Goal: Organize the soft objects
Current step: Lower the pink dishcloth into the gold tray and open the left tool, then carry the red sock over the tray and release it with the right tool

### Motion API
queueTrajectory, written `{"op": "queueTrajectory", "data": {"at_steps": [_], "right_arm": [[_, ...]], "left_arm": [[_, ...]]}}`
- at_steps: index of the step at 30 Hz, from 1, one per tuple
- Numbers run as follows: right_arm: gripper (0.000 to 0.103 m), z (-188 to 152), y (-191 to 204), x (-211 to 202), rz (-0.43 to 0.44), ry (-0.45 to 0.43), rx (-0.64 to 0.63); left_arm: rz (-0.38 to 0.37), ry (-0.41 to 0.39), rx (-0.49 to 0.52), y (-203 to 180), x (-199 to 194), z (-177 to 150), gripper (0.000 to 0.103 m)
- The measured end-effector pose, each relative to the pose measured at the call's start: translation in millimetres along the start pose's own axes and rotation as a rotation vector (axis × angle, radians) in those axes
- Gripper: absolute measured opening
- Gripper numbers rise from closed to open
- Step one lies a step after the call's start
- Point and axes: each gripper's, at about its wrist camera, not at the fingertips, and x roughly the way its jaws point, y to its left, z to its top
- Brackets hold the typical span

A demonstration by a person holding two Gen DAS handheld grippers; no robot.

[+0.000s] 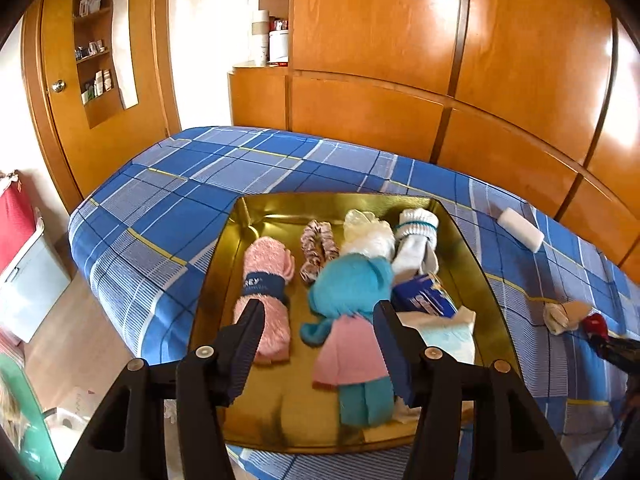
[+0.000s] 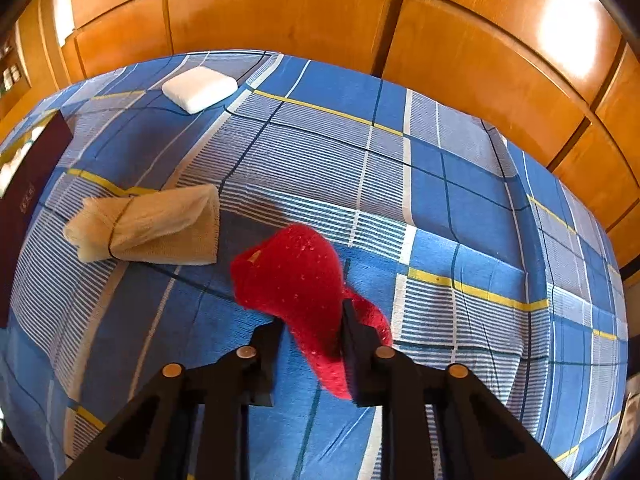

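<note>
Sock [image 2: 296, 280] (red) pinched between right tool [image 2: 312, 320] fingers.

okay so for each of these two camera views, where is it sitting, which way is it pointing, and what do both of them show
Left wrist: sits on the left gripper, looking forward and down at the gold tray of soft things; its two open fingers show.
Right wrist: sits on the right gripper, looking down at the bed; its fingers are shut on the red cloth.
Shared: the plaid bed, the white block, the beige roll, the wooden wall panels and the red cloth.
</note>
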Motion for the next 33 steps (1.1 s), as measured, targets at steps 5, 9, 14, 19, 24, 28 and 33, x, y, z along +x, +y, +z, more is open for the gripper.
{"op": "queueTrajectory", "data": {"at_steps": [5,9,14,19,24,28,33], "right_arm": [[0.017,9,13,-21,0.033,-0.047,-0.019],[0.017,26,36,-49,0.089,-0.113,-0.076],[0.017,51,81,-80,0.196,-0.186,-0.167],[0.017,67,129,-100,0.286,-0.22,-0.229],[0.017,70,180,-107,0.416,-0.201,-0.293],[0.017,61,229,-108,0.486,-0.16,-0.383],[0.017,50,269,-108,0.53,-0.126,-0.455]], "left_arm": [[-0.008,0.003,-0.005,0,-3,-8,0.057],[-0.007,-0.005,-0.016,5,-7,-11,0.057],[-0.001,-0.003,-0.032,14,-9,-13,0.057],[0.011,-0.001,-0.047,23,-9,-16,0.057],[0.023,-0.009,-0.075,34,-12,-17,0.057],[0.039,-0.007,-0.1,45,-11,-19,0.057],[0.052,0.003,-0.133,60,-9,-24,0.057]]}}
